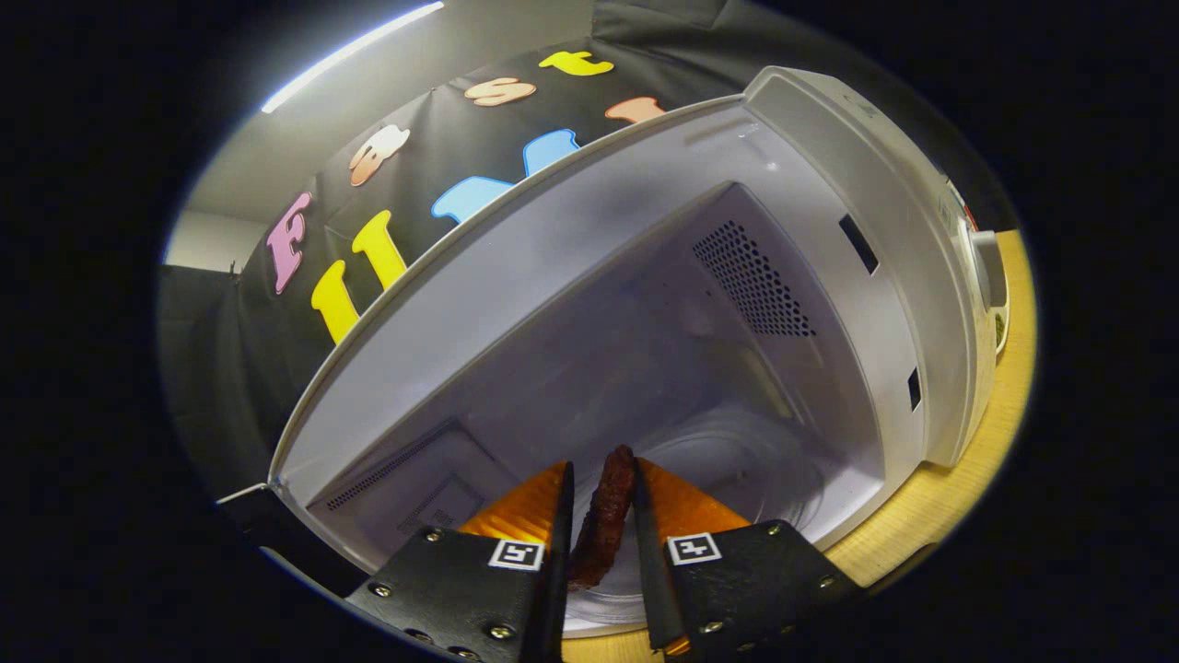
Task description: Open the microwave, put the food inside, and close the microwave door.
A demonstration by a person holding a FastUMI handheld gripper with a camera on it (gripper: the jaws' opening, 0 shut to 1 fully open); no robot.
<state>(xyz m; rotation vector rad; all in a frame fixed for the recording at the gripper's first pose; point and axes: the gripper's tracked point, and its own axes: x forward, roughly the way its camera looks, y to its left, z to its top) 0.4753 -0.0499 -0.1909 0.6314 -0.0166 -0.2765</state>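
A white microwave (pixel 829 203) stands open on a wooden table, seen tilted, its empty cavity straight ahead of the fingers. A round glass turntable (pixel 737 470) lies on the cavity floor. My gripper (pixel 603 493) is shut on a dark brown, ridged strip of food (pixel 603 520) that stands upright between the two fingers, its tip poking just past them. The fingertips sit at the cavity's mouth, over the near edge of the turntable. The door is out of sight.
A perforated vent (pixel 751 281) is on the cavity's side wall. The microwave's control panel (pixel 981 267) runs along the right side. The wooden table (pixel 930 516) shows beneath and beside the microwave. Black cloth walls the booth behind.
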